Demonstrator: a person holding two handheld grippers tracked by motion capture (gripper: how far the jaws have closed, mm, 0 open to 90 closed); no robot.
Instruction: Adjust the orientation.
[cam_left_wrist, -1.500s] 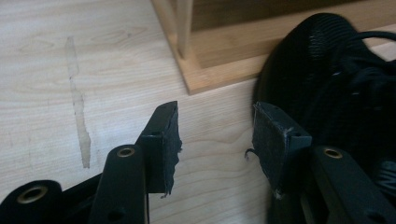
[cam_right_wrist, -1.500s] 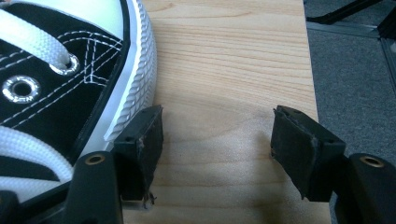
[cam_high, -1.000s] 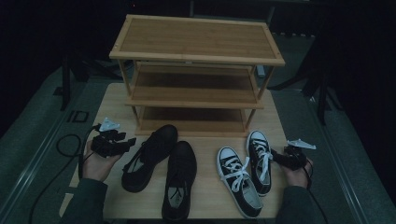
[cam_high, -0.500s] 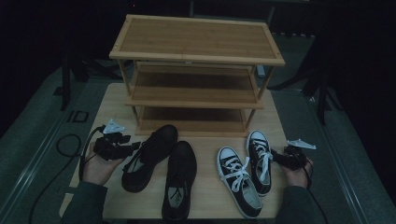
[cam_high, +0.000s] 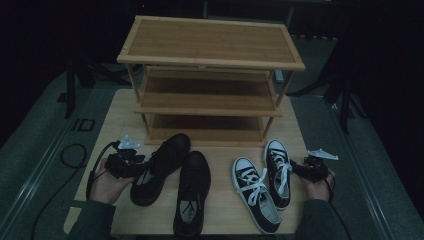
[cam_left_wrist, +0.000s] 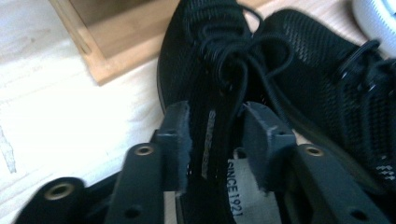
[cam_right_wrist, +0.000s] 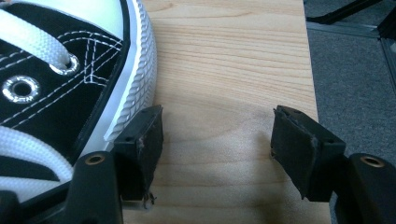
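a dark room with grey floor is seen around a pale wooden table (cam_high: 220, 210), on the far half of which a three-tier wooden shoe rack (cam_high: 210, 75) is set. four shoes are laid in front of the rack: a pair of black lace-up shoes towards the left and a pair of black-and-white sneakers (cam_high: 267, 182) towards the right. the left black shoe (cam_high: 160, 167) is placed at a slant, its toe towards the rack's bottom shelf, just beside the right black shoe (cam_high: 190, 192). the left gripper (cam_left_wrist: 217, 140) is held at the heel end of the left black shoe; its jaws have just been closing, and the side wall of the shoe's opening is seen between the pads (cam_left_wrist: 180, 140), though firm pressing cannot be told. the right gripper (cam_right_wrist: 217, 149) is held open over bare table, one jaw just beside the white rubber edge of the nearer sneaker (cam_right_wrist: 70, 79), nothing between its jaws.
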